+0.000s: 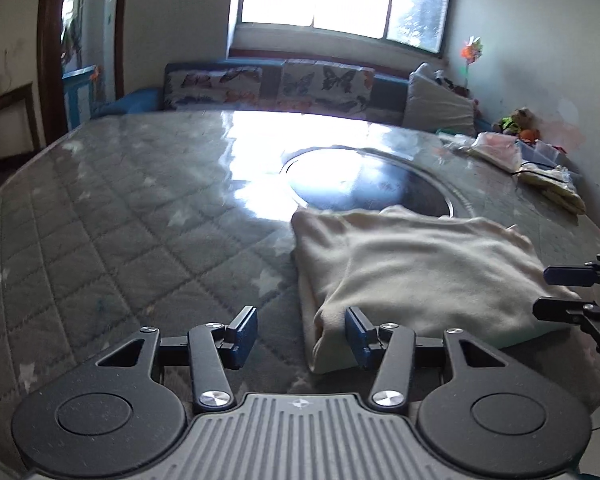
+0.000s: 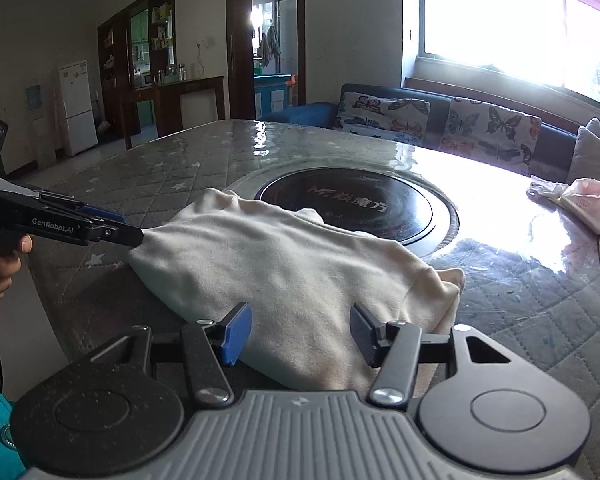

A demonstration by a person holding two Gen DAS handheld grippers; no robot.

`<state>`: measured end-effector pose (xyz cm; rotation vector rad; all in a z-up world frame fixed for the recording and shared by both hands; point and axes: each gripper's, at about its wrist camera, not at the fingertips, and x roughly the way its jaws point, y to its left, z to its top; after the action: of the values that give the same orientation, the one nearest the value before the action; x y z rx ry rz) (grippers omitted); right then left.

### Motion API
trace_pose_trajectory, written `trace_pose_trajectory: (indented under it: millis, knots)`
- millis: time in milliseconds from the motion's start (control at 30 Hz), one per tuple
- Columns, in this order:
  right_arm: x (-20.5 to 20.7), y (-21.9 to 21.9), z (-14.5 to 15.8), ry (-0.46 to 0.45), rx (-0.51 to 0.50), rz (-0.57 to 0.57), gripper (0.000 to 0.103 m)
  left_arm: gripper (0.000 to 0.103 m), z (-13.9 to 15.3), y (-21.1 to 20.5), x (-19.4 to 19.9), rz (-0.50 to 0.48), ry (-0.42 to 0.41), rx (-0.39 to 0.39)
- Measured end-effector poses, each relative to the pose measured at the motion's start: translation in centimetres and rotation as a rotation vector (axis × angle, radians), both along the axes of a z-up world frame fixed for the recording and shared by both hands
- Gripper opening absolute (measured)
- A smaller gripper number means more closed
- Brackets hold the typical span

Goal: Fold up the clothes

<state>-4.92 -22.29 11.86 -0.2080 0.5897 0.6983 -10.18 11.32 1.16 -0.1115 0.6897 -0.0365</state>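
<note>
A cream garment (image 1: 416,268) lies folded into a rough square near the table's front edge; it also shows in the right wrist view (image 2: 292,276). My left gripper (image 1: 302,334) is open at the garment's near left corner, its right finger against the cloth fold. It appears from the side in the right wrist view (image 2: 134,230), touching the cloth's left corner. My right gripper (image 2: 296,334) is open, its fingers straddling the garment's near edge. Its fingertips show at the right of the left wrist view (image 1: 556,292), at the cloth's right edge.
The grey quilted table cover (image 1: 120,220) lies under glossy plastic, with a round black inset plate (image 2: 348,208) behind the garment. Bags and clutter (image 1: 540,164) sit at the table's right side. A butterfly-patterned sofa (image 2: 440,120) stands behind, under the window.
</note>
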Motion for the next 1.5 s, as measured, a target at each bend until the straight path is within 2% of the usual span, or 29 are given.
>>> trace_pose_trajectory:
  millis: [167, 300, 567, 800, 900, 1000, 1200, 1333, 1400, 1500]
  knots:
    - [0.0, 0.3, -0.3, 0.005, -0.021, 0.008, 0.056, 0.052, -0.1, 0.2, -0.3, 0.002, 0.009, -0.006]
    - [0.1, 0.2, 0.3, -0.014, -0.002, 0.007, 0.057, 0.052, 1.2, 0.0, -0.8, -0.006, -0.045, -0.002]
    - [0.5, 1.0, -0.4, 0.002, -0.004, 0.015, 0.057, 0.053, -0.3, 1.0, -0.5, 0.033, 0.013, -0.031]
    - [0.5, 0.8, 0.0, -0.016, 0.002, 0.008, 0.062, 0.053, 0.9, 1.1, -0.9, 0.037, -0.03, -0.017]
    - [0.6, 0.8, -0.2, -0.006, 0.002, 0.003, 0.062, 0.053, 0.1, 1.4, -0.6, 0.047, 0.007, -0.017]
    - [0.5, 0.9, -0.3, -0.003, -0.001, 0.006, 0.063, 0.053, 0.1, 1.4, -0.6, 0.047, 0.004, -0.019]
    - [0.7, 1.1, 0.2, -0.022, 0.014, 0.001, 0.075, 0.053, 1.5, 1.1, -0.3, 0.021, -0.024, -0.014]
    - [0.9, 1.4, -0.1, -0.021, 0.013, -0.004, 0.085, 0.064, 1.6, 0.7, 0.7, 0.028, -0.005, -0.03]
    - [0.9, 1.6, -0.2, -0.019, 0.012, -0.002, 0.086, 0.067, 1.7, 0.4, 1.1, 0.034, 0.001, -0.032]
    - [0.8, 1.8, -0.2, -0.024, 0.009, 0.0, 0.096, 0.079, 1.9, 0.0, 1.6, 0.047, 0.002, -0.03]
